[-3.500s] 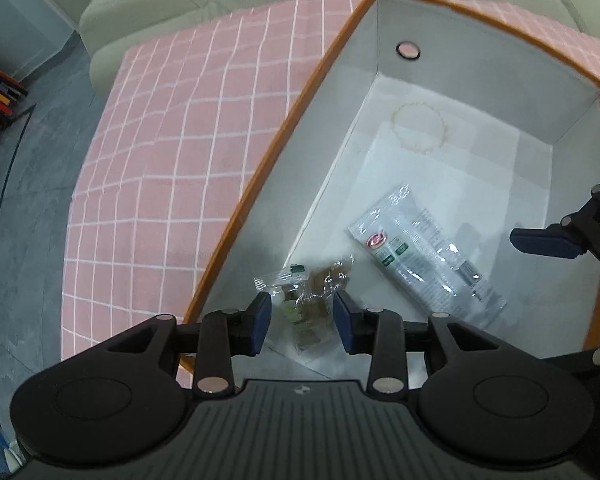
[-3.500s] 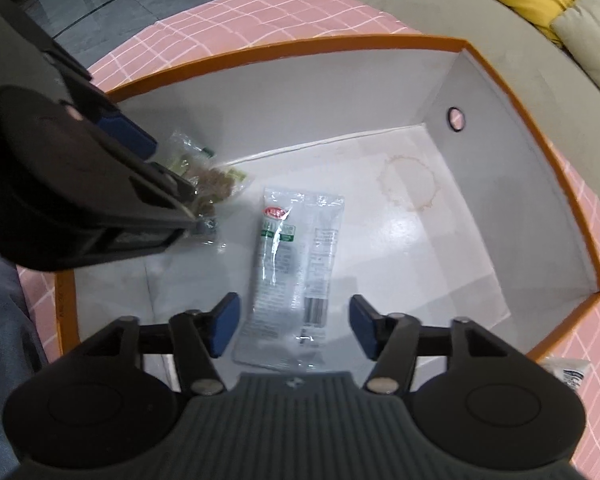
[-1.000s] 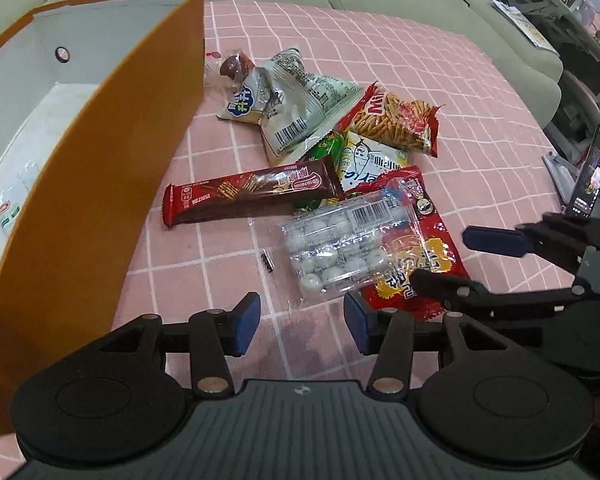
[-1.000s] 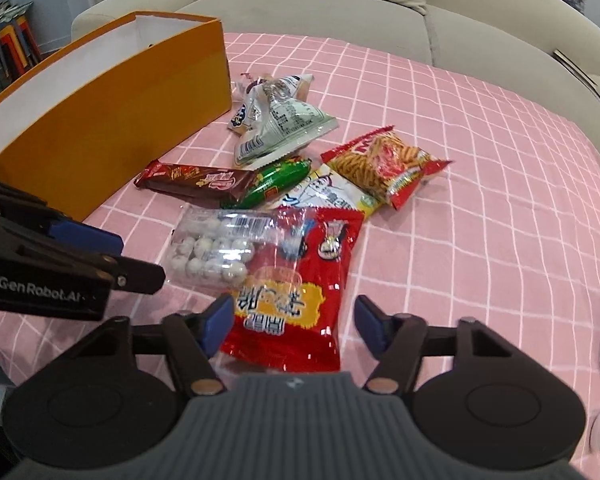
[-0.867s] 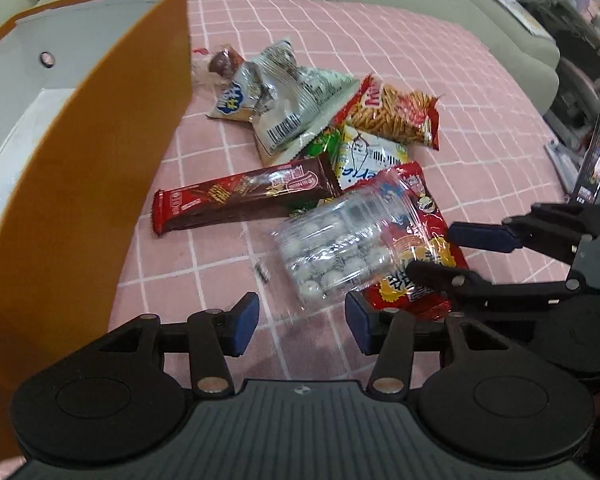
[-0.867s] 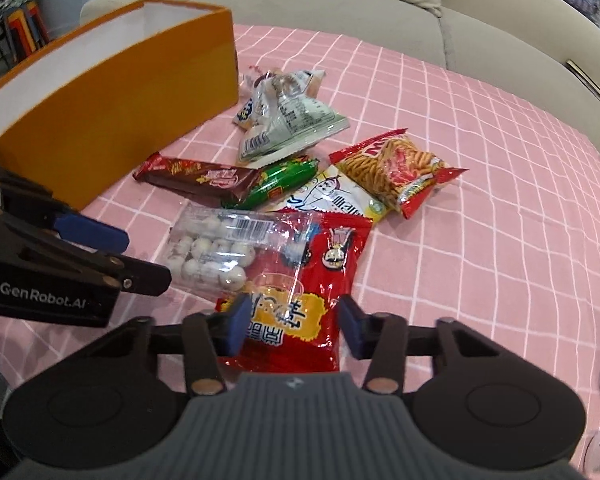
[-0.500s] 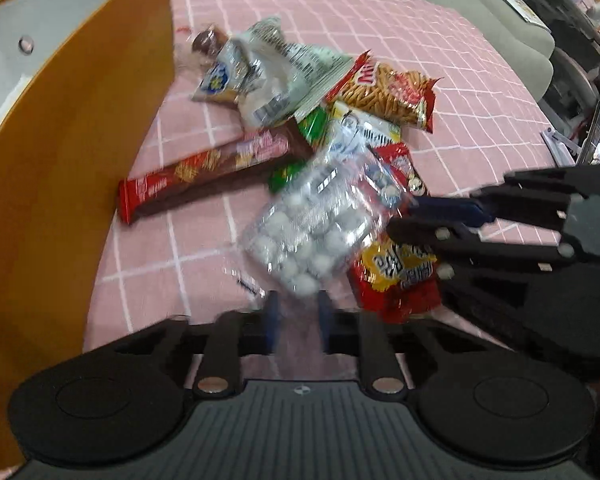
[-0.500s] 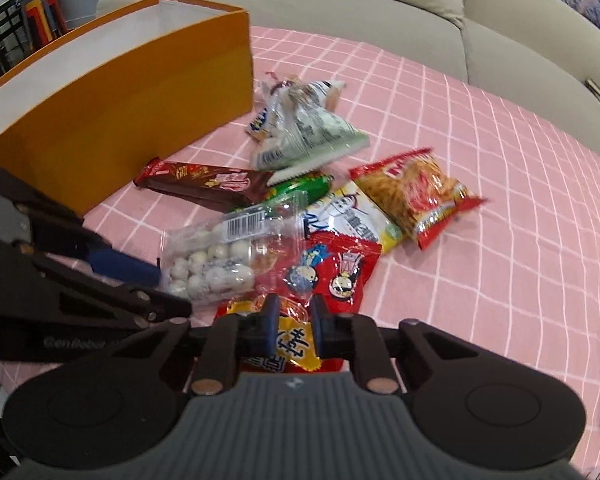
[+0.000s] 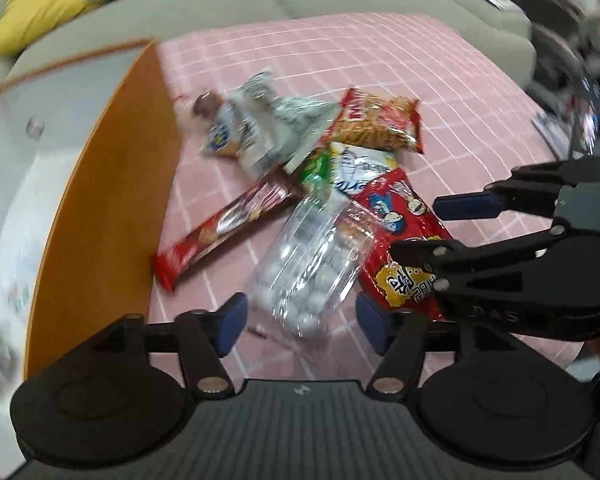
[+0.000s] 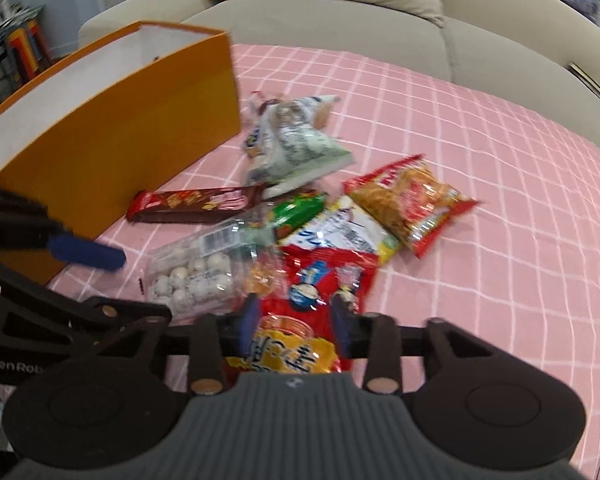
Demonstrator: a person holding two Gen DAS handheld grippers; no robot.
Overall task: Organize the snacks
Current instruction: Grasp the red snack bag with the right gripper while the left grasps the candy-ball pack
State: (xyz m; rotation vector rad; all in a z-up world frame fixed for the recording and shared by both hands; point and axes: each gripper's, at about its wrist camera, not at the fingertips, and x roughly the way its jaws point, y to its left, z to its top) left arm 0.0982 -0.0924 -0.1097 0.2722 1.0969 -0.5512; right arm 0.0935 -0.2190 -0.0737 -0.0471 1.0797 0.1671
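Both tools are matte black plastic; the left gripper [image 9: 302,320] has a dark grey ribbed housing at the bottom edge of its own view, with a small pale emblem at its top centre; two round black discs flank the housing, each with a shallow circular recess; angular black linkage arms run forward to blue pads [image 9: 230,322]; pale metal pins sit at the pivots. The right gripper [image 10: 296,326] is built alike; seen from the right wrist, the left gripper's side bears white lettering, "GenRob", cut off by the frame.
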